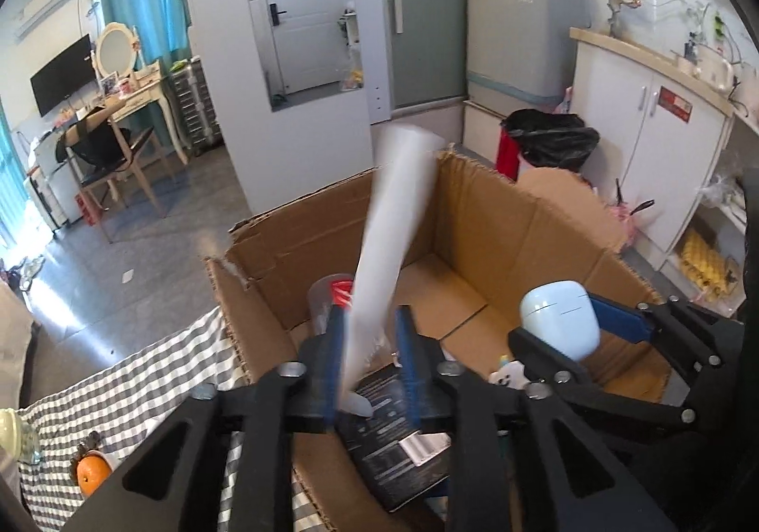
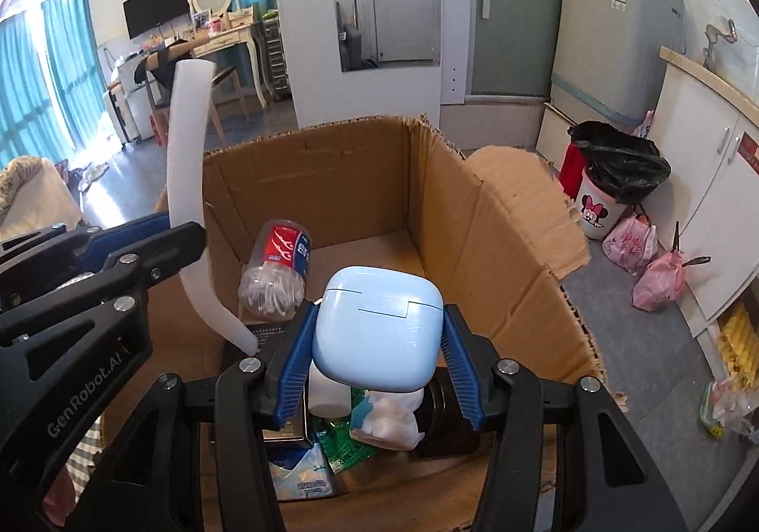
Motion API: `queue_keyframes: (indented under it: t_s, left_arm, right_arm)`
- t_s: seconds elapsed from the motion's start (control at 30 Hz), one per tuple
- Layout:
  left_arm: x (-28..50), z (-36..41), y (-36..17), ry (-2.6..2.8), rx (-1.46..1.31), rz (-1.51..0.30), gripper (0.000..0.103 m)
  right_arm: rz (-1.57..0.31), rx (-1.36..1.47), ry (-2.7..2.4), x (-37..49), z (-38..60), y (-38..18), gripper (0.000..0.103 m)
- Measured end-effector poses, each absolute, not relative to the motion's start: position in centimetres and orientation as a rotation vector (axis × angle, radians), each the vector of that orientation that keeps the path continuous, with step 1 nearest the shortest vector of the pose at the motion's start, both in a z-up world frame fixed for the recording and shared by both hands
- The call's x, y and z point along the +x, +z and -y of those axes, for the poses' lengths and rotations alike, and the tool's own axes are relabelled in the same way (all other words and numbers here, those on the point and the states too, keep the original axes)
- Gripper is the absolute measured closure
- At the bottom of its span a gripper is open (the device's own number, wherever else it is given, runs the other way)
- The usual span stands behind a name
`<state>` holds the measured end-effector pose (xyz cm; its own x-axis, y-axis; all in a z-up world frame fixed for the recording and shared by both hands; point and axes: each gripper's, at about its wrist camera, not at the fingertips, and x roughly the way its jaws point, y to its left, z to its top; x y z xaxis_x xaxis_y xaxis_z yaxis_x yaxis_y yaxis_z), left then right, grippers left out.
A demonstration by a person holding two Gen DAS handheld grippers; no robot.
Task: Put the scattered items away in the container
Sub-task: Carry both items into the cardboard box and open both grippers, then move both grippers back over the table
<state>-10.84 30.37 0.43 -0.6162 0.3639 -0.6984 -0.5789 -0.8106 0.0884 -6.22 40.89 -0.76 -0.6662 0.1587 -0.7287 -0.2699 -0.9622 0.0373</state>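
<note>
Right wrist view showed the right gripper (image 2: 377, 349) clamped on a blue case (image 2: 377, 333) above the box (image 2: 498, 247). The left gripper (image 1: 367, 356) gripped a white strip (image 1: 389, 247) over it. A bottle (image 2: 277, 269) and packets already lay inside; an orange (image 1: 90, 477) remained outside.

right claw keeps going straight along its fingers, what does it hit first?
Likely the far wall of the cardboard box; depth is unclear. The right claw holds the blue earbud case above the box contents.
</note>
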Motion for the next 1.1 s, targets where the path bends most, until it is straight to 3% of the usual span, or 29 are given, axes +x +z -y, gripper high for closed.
queue_keyframes:
  t_s: [0.07, 0.17, 0.2, 0.43, 0.73, 0.93, 1.1]
  left_arm:
    - [-10.7, -30.0, 0.5, 2.411, -0.926, -0.413, 0.033]
    - [-10.4, -29.5, 0.9, 2.429, -0.884, -0.408, 0.021]
    - [-10.2, -29.6, 1.0, 2.428, -0.879, -0.418, 0.016]
    - [-10.1, -28.9, 2.0, 2.450, -0.873, -0.405, 0.010]
    - [-8.9, -24.7, 4.9, 2.523, -0.844, -0.334, 0.006]
    - [-7.8, -17.6, 7.4, 2.603, -0.853, -0.081, 0.001]
    - [-8.4, -12.2, 7.6, 2.744, -0.890, -0.044, 0.000]
  right_arm:
    - [-0.215, -1.151, 2.655, -6.3, -41.0, -1.0, 0.051]
    - [-0.199, -1.133, 2.635, -6.2, -41.0, -0.9, 0.046]
    - [-0.192, -1.122, 2.627, -6.1, -40.9, -0.7, 0.037]
    - [-0.180, -1.089, 2.620, -5.5, -40.2, 0.5, 0.026]
    - [-0.176, -1.011, 2.676, -3.9, -38.5, 3.2, 0.025]
    - [-0.149, -0.919, 2.768, -2.9, -35.3, 5.7, 0.021]
    - [-0.096, -0.886, 2.833, -2.8, -31.8, 6.8, 0.019]
